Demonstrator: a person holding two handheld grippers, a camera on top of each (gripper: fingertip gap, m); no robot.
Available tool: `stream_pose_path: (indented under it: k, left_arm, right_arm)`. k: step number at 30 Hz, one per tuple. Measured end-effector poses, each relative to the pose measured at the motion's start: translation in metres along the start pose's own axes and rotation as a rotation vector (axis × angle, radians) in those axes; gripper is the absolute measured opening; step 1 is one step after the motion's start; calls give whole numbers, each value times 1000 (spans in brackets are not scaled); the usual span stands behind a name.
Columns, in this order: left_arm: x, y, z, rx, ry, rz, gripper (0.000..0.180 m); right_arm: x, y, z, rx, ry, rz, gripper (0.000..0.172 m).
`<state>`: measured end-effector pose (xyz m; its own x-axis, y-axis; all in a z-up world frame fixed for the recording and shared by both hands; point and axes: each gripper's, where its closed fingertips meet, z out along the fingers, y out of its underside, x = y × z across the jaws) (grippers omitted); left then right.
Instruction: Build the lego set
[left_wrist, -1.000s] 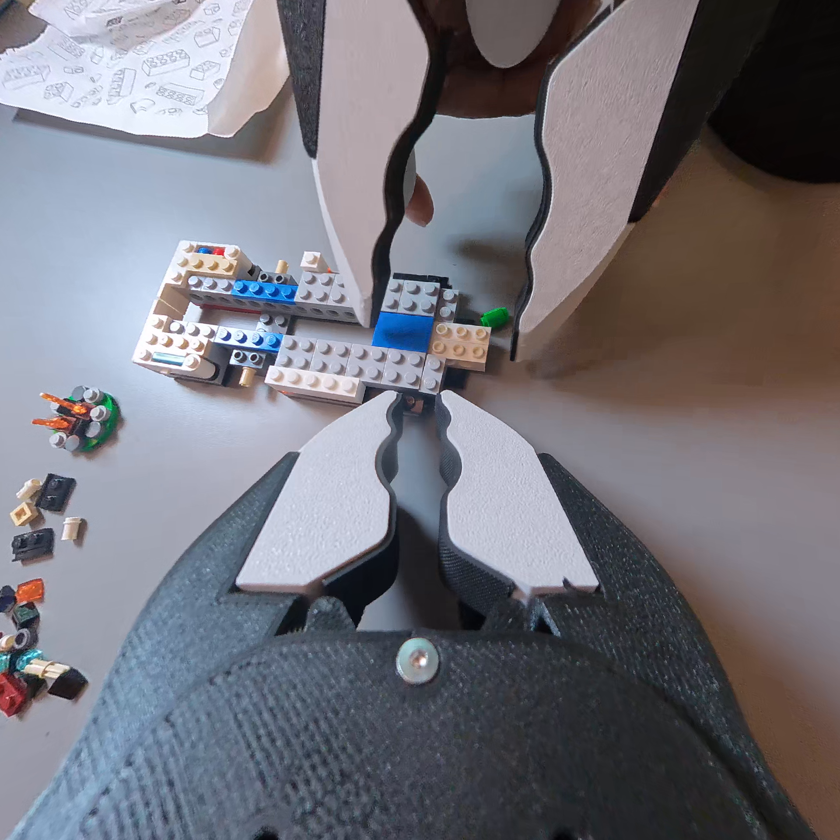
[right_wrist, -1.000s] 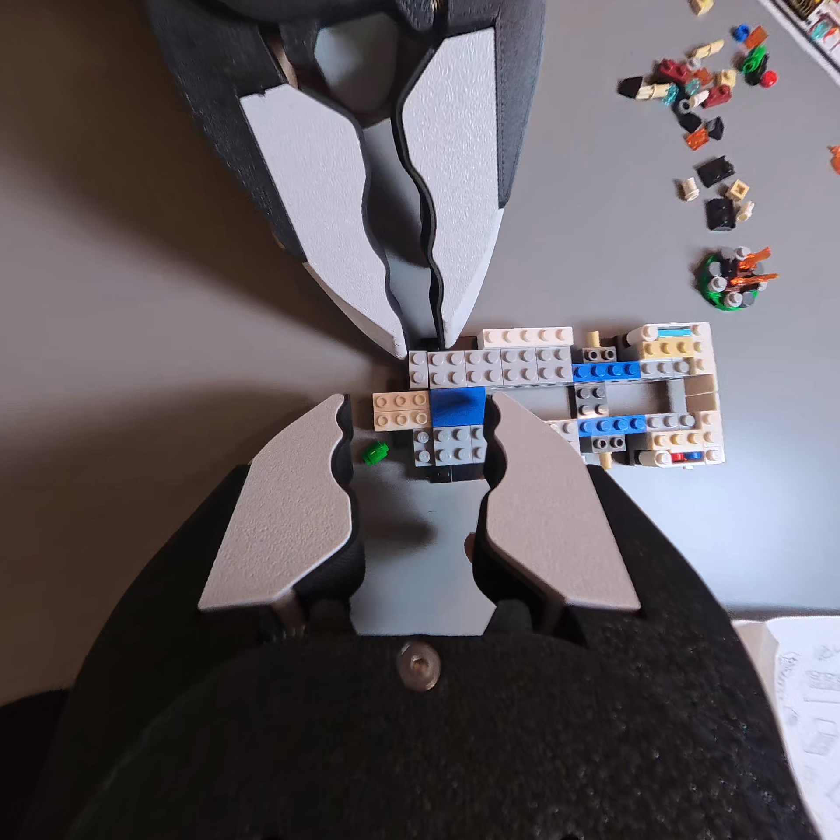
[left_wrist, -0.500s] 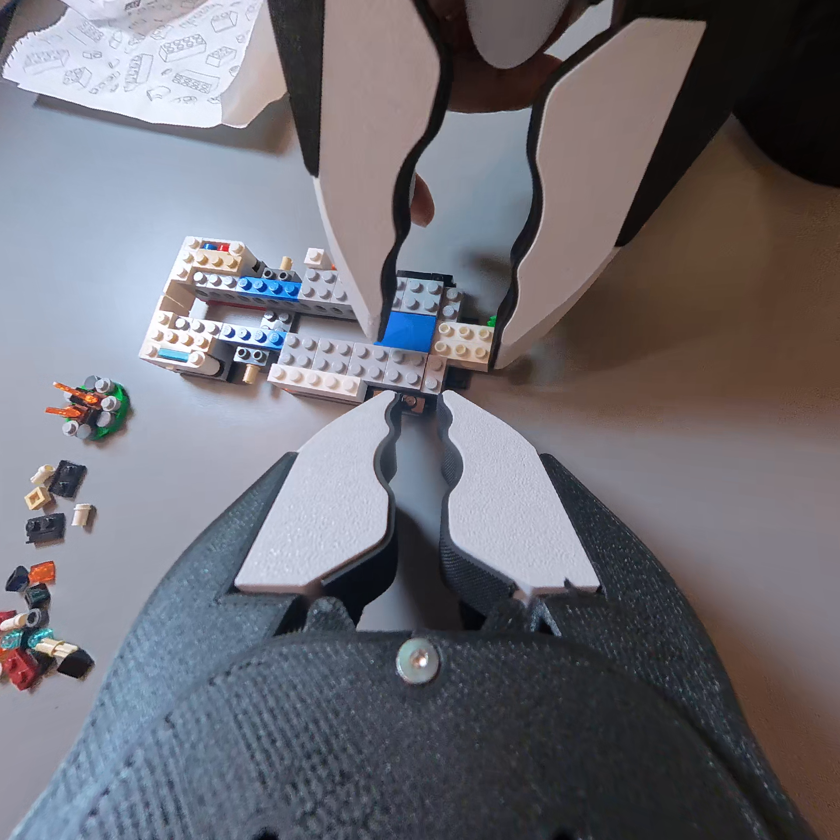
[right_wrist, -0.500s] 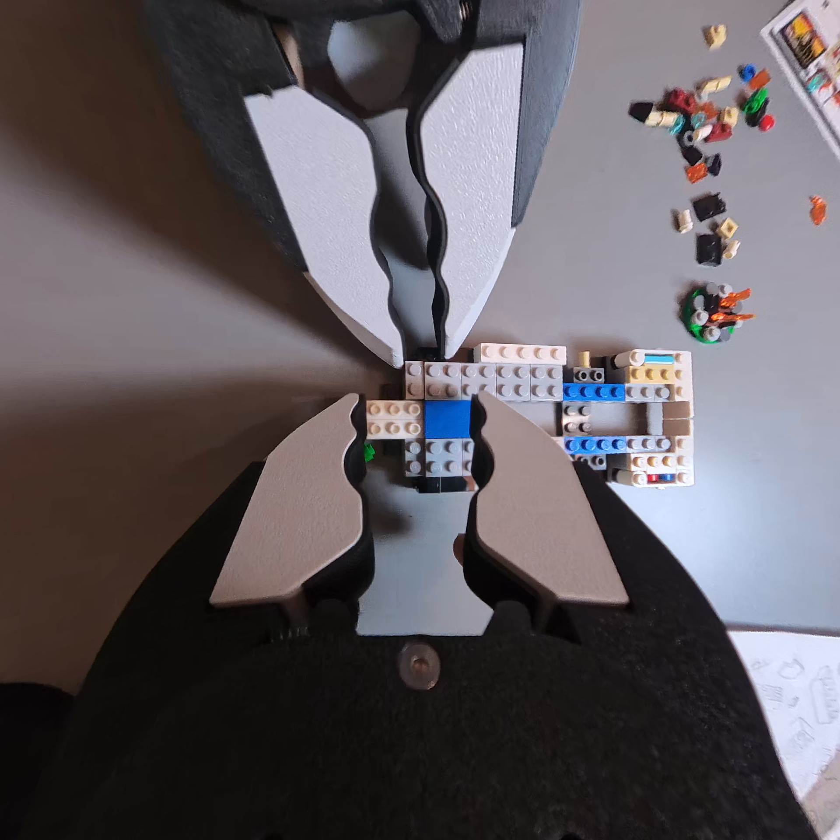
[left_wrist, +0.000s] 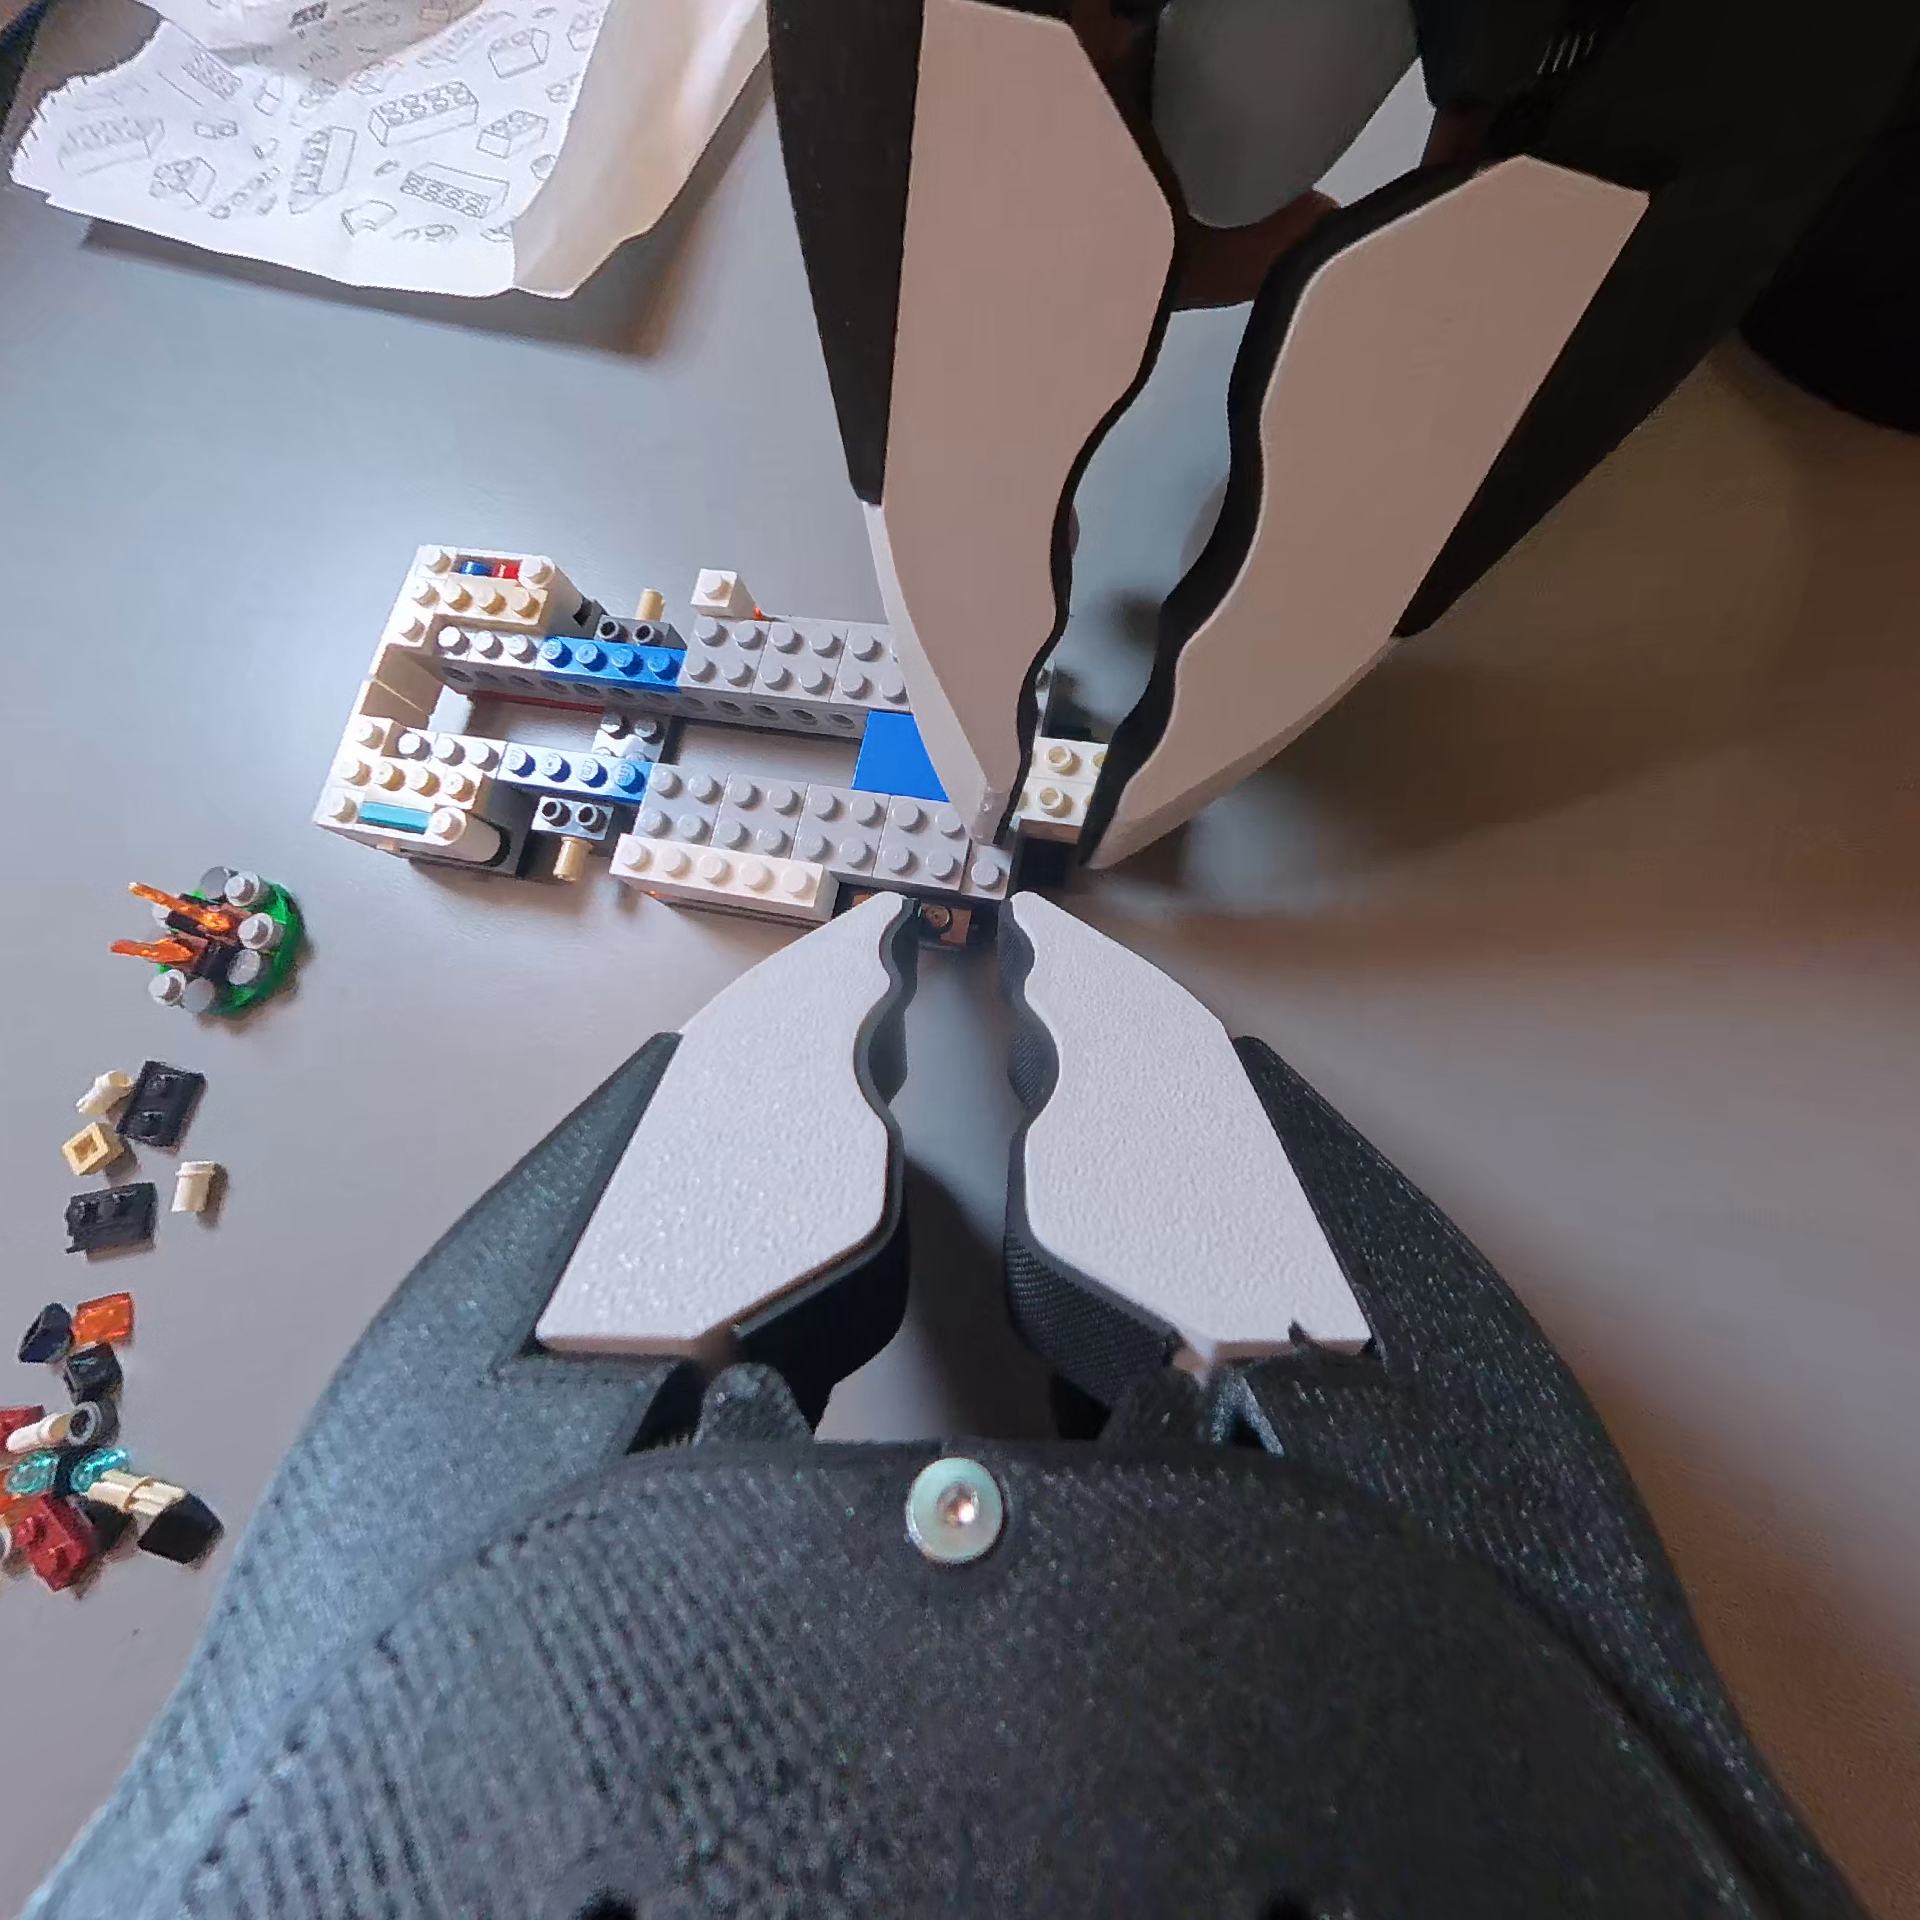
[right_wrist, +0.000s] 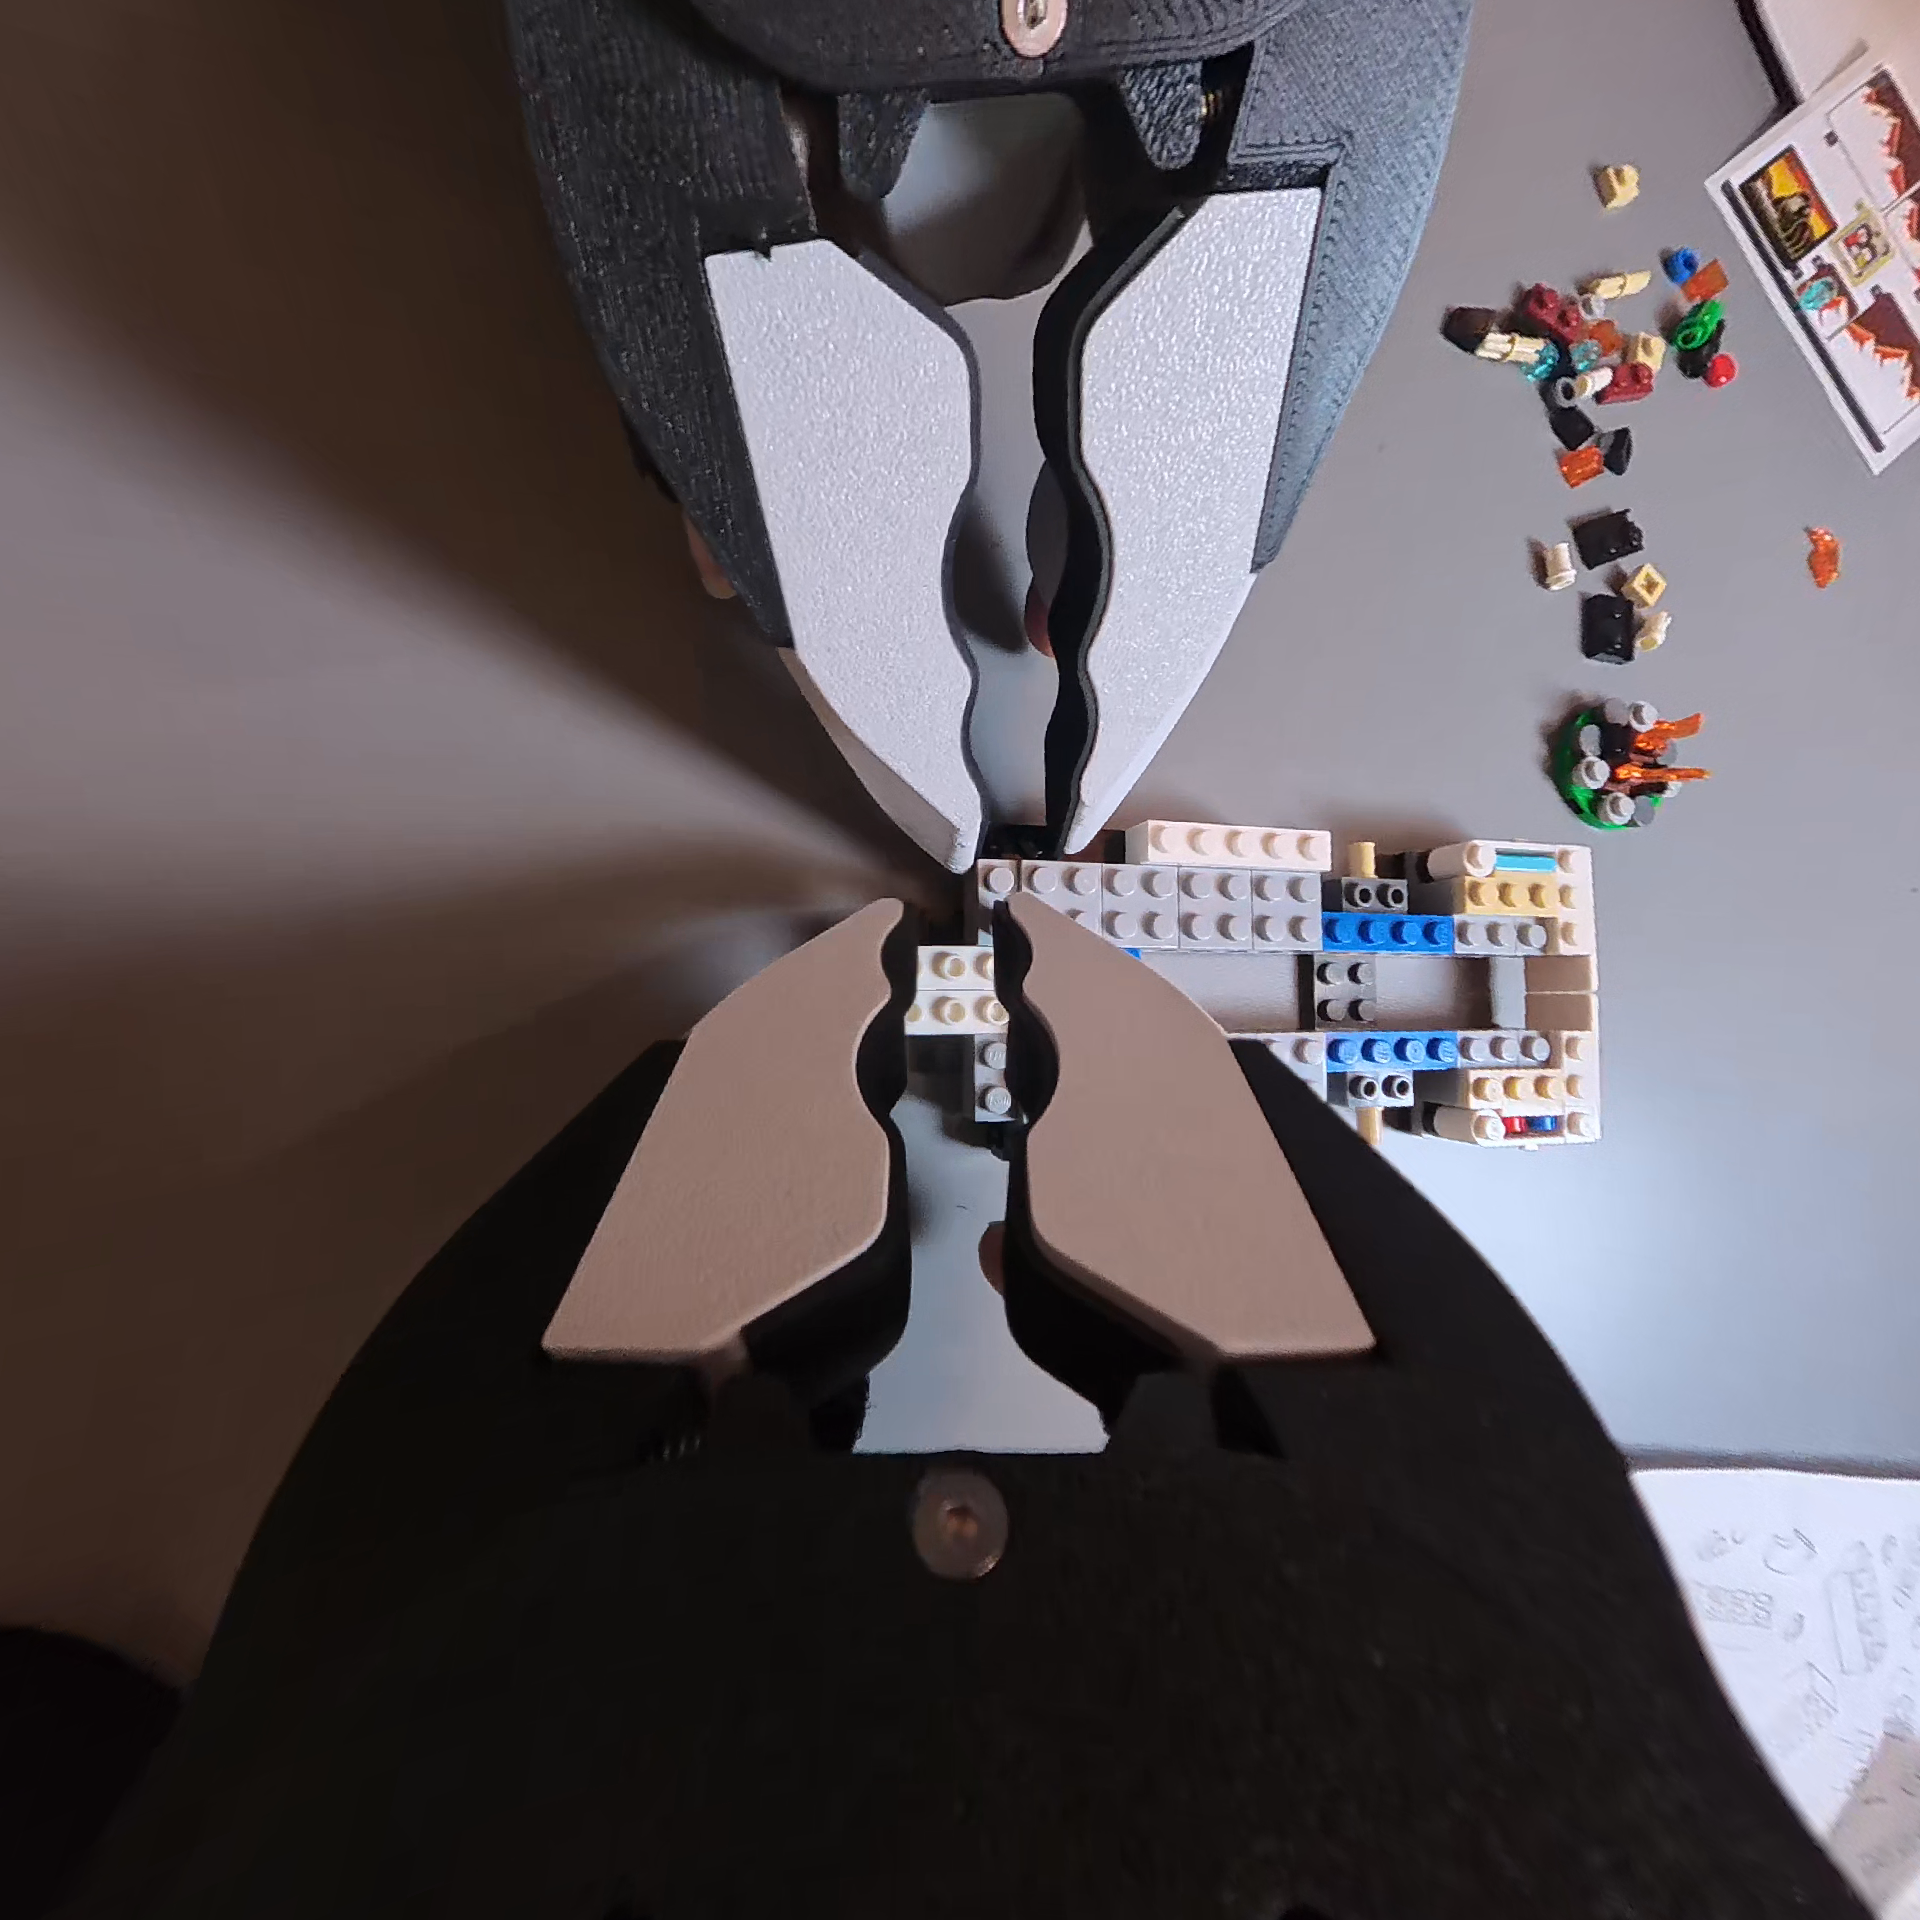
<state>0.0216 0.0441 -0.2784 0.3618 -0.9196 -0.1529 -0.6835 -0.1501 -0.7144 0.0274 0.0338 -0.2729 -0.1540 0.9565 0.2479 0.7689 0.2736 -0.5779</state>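
Two hand-held grippers meet nose to nose over one end of a flat brick model (left_wrist: 665, 769) lying on a grey table (left_wrist: 312, 468). The left gripper (left_wrist: 954, 920) has its fingers drawn close, pinching a small dark part that juts from the model's near edge, right under the grey studded plates. The right gripper (right_wrist: 951, 925) comes from the opposite side with its fingers narrowed onto the tan studded plate (right_wrist: 951, 987) at the model's end; one finger (left_wrist: 966, 665) lies across the blue tile (left_wrist: 894, 753) and hides part of it, the other finger rests on the outer side of the tan plate, its tip down at the table. Whether those pads press the plate tight cannot be told. The rest of the model, a grey, blue and cream frame with an open middle, stretches away from both grippers and is untouched. Beside it, apart, sits a round green piece with grey studs and orange flames (left_wrist: 213, 945). Farther off lie loose small bricks (left_wrist: 125, 1143) in black and tan, then a heap of mixed red, black and orange bits (left_wrist: 73, 1496). A white paper bag printed with brick drawings (left_wrist: 343, 135) lies beyond the model, and a printed instruction booklet (right_wrist: 1839, 239) lies past the heap.
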Motion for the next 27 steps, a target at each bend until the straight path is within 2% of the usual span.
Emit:
stream_pose_path:
  k: [5, 20, 21, 22, 24, 27]
  left_arm:
    - [-1, -1, 1, 0, -1, -2, 14]
    - [-4, -2, 3, 10, -8, -8, 13]
    - [-4, -2, 3, 13, -8, -6, 14]
    - [-3, -1, 2, 14, -5, -4, 15]
    - [-3, 0, 0, 8, -11, 2, 17]
    - [-1, 2, -3, 16, -7, -9, 19]
  right_arm:
    - [7, 2, 1, -11, 12, 92, 1]
    - [10, 3, 2, 26, -33, 246, 1]
    - [8, 2, 1, 47, -59, 257, 3]
    - [5, 0, -1, 72, -99, 285, 13]
    - [5, -7, -10, 134, -130, 329, 42]
    - [16, -2, -16, 137, -67, 241, 54]
